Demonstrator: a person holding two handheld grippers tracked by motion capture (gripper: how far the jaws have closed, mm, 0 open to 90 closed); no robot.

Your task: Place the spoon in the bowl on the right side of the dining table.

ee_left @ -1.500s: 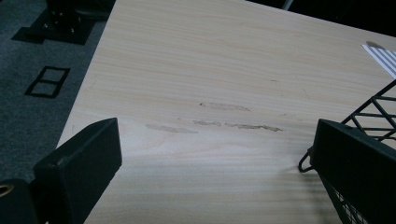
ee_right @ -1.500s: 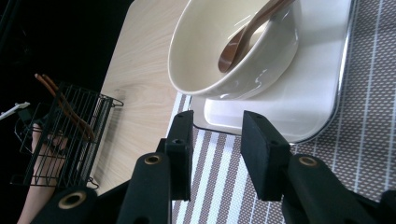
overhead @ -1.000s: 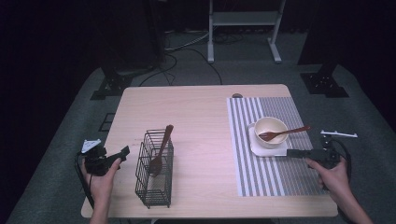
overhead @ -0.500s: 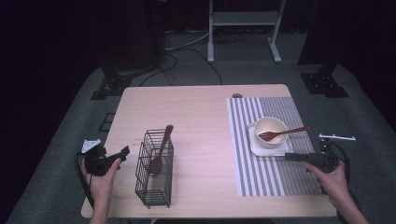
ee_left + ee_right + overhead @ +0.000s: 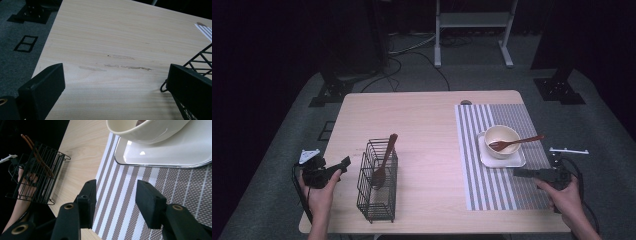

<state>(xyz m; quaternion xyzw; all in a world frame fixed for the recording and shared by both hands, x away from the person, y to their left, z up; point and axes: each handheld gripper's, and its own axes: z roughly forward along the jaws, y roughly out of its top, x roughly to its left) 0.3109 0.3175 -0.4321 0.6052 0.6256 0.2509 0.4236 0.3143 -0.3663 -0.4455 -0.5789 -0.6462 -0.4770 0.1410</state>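
Observation:
A cream bowl with a wooden spoon in it stands on a white square plate, on a striped placemat. My right gripper lies low over the mat just in front of the plate, pointing left. In the right gripper view its jaws are open and have just been opening, with nothing between them. A black wire basket holds a second wooden spoon. My left gripper rests left of the basket, open over bare wood.
The table is light wood; its left edge runs close by my left hand. A small dark disc sits at the far edge. On the floor behind are a metal stand, cables and dark equipment bases.
The right gripper has slid a little toward the table's front edge, away from the plate. The left hand and the basket have kept still.

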